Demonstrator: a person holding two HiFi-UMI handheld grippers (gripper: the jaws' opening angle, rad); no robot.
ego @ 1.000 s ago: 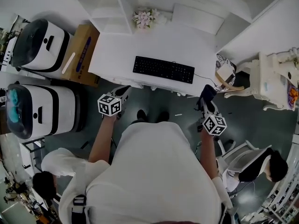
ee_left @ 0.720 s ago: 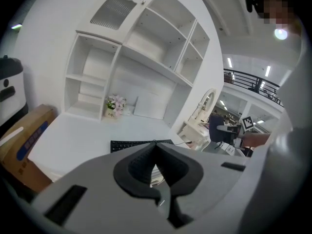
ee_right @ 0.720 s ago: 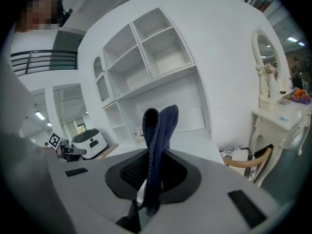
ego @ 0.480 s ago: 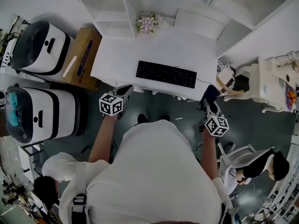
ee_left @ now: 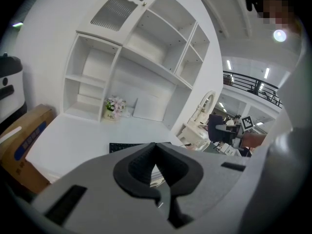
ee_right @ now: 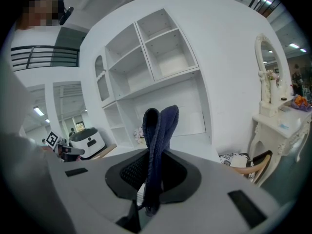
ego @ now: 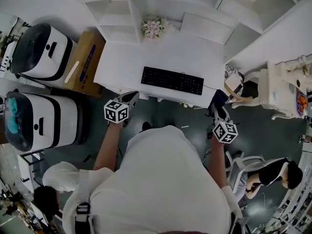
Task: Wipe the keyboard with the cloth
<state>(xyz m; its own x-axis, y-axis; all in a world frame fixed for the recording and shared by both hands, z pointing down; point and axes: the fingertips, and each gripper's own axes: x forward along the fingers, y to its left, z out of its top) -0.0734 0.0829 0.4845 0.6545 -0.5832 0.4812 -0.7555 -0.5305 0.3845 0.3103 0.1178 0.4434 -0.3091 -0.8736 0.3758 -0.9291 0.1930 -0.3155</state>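
Note:
A black keyboard [ego: 172,80] lies across the front of the white desk [ego: 122,57]. My left gripper [ego: 131,98] hangs just off the desk's front edge, left of the keyboard, shut with nothing in it. In the left gripper view its jaws [ee_left: 156,146] meet, and the keyboard [ee_left: 124,146] shows beyond them. My right gripper [ego: 217,98] is off the desk's front right corner, shut on a dark blue cloth [ego: 219,95]. In the right gripper view the cloth [ee_right: 161,126] stands folded upright between the pads.
Two white machines [ego: 41,50] [ego: 41,118] and a cardboard box [ego: 87,57] stand left of the desk. A flower pot [ego: 153,27] sits at the desk's back under white shelves. On the right are a patterned chair [ego: 234,79], a white vanity [ego: 280,89] and a seated person [ego: 273,174].
Both grippers have come slightly nearer the desk's front edge and a bit higher. The cloth stays in the right gripper; the left stays shut.

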